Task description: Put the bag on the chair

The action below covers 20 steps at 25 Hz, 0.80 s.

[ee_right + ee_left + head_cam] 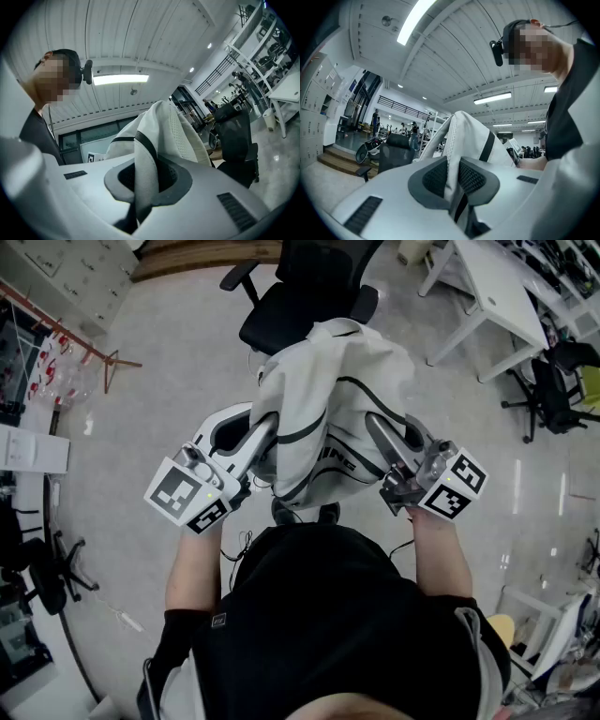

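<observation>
The white bag (333,395) hangs off the floor, with the left claw (452,177) and the right claw (143,180) each clamped on a fold of its fabric. The black office chair (295,296) stands at twelve o'clock, just beyond the bag. Still to do: carry it over, lower it and let go.

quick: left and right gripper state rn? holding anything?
Left gripper: closed, pinching a fold of the white bag.
Right gripper: closed, pinching another fold of the same bag.

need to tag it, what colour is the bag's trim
Black stripes on the white fabric bag; clearest in the head view.
</observation>
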Available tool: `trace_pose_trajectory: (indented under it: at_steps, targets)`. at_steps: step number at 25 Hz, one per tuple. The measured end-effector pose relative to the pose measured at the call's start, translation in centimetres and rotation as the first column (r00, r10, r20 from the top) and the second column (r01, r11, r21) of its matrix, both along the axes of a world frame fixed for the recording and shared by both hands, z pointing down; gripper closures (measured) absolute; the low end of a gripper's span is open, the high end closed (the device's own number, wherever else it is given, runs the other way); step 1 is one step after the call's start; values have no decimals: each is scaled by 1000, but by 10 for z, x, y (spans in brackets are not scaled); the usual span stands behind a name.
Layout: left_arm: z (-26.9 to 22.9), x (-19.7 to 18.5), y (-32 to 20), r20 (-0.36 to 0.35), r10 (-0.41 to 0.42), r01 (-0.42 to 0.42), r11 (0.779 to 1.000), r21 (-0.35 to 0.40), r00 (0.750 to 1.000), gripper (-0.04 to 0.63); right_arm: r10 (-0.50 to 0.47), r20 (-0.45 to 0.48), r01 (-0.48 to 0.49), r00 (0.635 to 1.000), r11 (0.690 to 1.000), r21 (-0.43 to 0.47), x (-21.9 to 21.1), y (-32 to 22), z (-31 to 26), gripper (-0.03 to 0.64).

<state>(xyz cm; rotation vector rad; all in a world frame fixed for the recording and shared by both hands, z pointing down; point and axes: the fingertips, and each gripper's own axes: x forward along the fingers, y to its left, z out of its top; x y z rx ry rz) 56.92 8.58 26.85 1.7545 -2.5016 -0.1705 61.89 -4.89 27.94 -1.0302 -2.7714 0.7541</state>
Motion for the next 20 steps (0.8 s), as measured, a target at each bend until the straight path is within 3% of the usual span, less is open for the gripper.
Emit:
trace_pose_trajectory:
  at_steps: [13,20]
  targets:
    - [-2,-4,-4,-12,14,-15,1000,-25,1000,541,18,-20,-19,1000,1000,-15,-4,-2,3,578]
    - [-3,34,-40,-18,6,-7,1000,-25,1000,541,3,-18,-4,1000,999,-46,31,-39,6,578]
